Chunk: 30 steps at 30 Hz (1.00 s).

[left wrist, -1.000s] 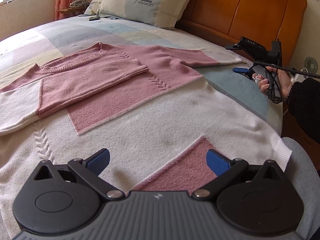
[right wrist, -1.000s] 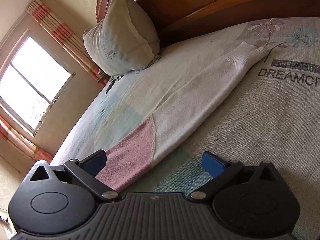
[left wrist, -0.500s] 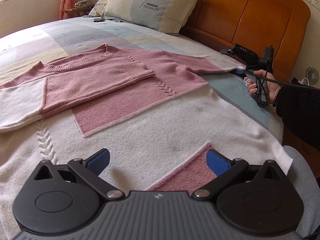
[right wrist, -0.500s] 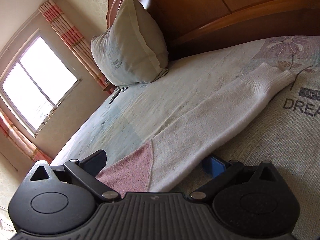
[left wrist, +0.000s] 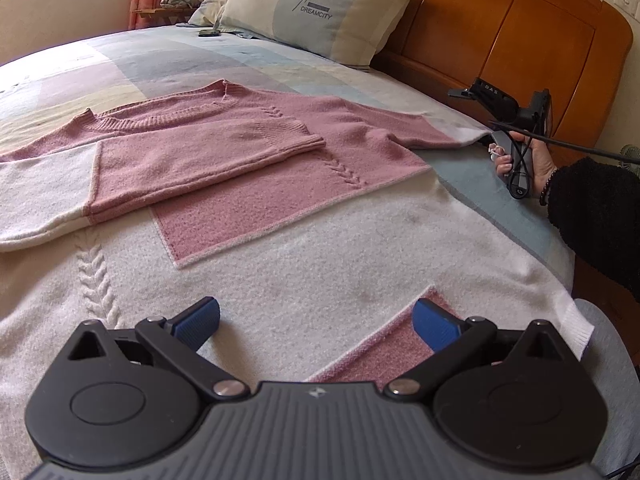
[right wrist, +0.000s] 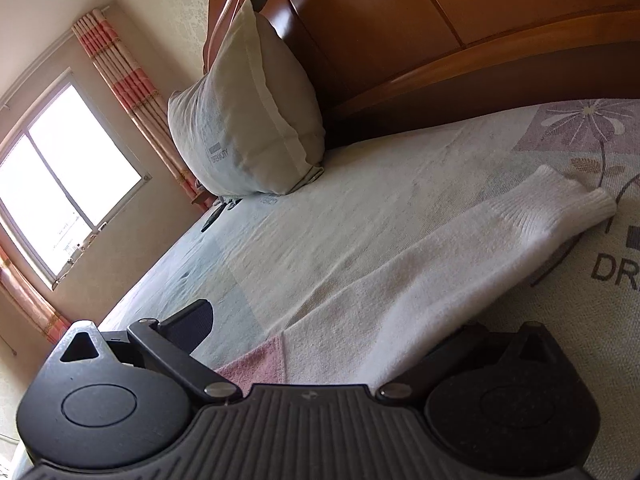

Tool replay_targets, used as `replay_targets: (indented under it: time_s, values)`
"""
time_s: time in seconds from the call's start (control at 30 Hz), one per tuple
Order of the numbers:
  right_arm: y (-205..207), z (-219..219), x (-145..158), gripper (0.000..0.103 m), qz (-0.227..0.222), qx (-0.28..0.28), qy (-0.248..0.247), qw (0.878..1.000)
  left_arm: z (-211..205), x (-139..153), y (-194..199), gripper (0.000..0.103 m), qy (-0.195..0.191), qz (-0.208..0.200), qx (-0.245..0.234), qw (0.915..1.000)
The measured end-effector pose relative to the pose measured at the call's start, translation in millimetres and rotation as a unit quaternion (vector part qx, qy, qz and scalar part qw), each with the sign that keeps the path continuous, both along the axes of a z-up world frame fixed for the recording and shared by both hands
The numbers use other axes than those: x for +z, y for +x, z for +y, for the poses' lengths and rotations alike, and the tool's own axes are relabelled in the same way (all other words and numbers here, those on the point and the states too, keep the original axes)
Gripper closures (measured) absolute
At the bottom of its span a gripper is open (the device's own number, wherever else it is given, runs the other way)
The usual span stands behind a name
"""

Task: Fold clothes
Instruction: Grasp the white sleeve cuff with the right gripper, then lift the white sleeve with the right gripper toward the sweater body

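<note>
A pink and white knitted sweater (left wrist: pixel 280 184) lies flat on the bed, front up, neck toward the far side. Its left sleeve (left wrist: pixel 192 160) is folded across the chest. My left gripper (left wrist: pixel 316 320) hovers open just above the white hem area, with nothing between its blue pads. The right sleeve (right wrist: pixel 420 272) stretches out straight, with its white ribbed cuff (right wrist: pixel 560 204) toward the headboard. My right gripper (right wrist: pixel 324 324) is open and low on the bed, the sleeve lying across its gap and hiding its right finger. In the left wrist view a hand (left wrist: pixel 532 160) holds that right gripper (left wrist: pixel 496 136) at the sleeve's edge.
A pillow (left wrist: pixel 320 8) leans on the wooden headboard (left wrist: pixel 520 40). A small dark object (left wrist: pixel 209 33) lies near the pillow. The bed's edge runs along the right, by a grey trouser leg (left wrist: pixel 608 340). A bright window (right wrist: pixel 60 200) with striped curtains is on the far wall.
My right gripper has dropped lower and pushed in along the right sleeve, which now covers its right finger. My left gripper has stayed over the hem with only a small shift.
</note>
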State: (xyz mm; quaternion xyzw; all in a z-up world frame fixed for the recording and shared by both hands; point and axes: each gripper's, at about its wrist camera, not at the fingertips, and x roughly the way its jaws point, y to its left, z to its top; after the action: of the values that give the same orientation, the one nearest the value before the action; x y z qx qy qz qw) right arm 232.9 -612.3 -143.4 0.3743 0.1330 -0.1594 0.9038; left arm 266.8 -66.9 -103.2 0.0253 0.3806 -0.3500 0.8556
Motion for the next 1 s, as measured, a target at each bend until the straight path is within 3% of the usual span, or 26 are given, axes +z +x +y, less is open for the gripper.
replay_targets:
  time_s: [0.2,0.43,0.6,1.0]
  values:
    - [-8.4,-0.6,14.0,0.0,-0.046,-0.001,0.051,0.998,3.6,10.1,-3.4,0.001,-0.004,-0.022,0.005,0.9997]
    - [1.0,18.7,40.7,0.0,-0.052,0.021,0.041,0.998,6.0,20.2,-5.9,0.001,-0.012,-0.031,-0.002,0.9994]
    - [6.0,43.7,62.6,0.0,-0.054,0.047,0.034,0.997,7.2,23.0,-9.2,0.001,0.02,-0.046,-0.028,0.9984]
    - [34.4,113.0,114.0,0.0,-0.028,0.113,0.008,0.993,22.7,43.2,-19.8,0.001,0.015,-0.063,-0.074,0.9951]
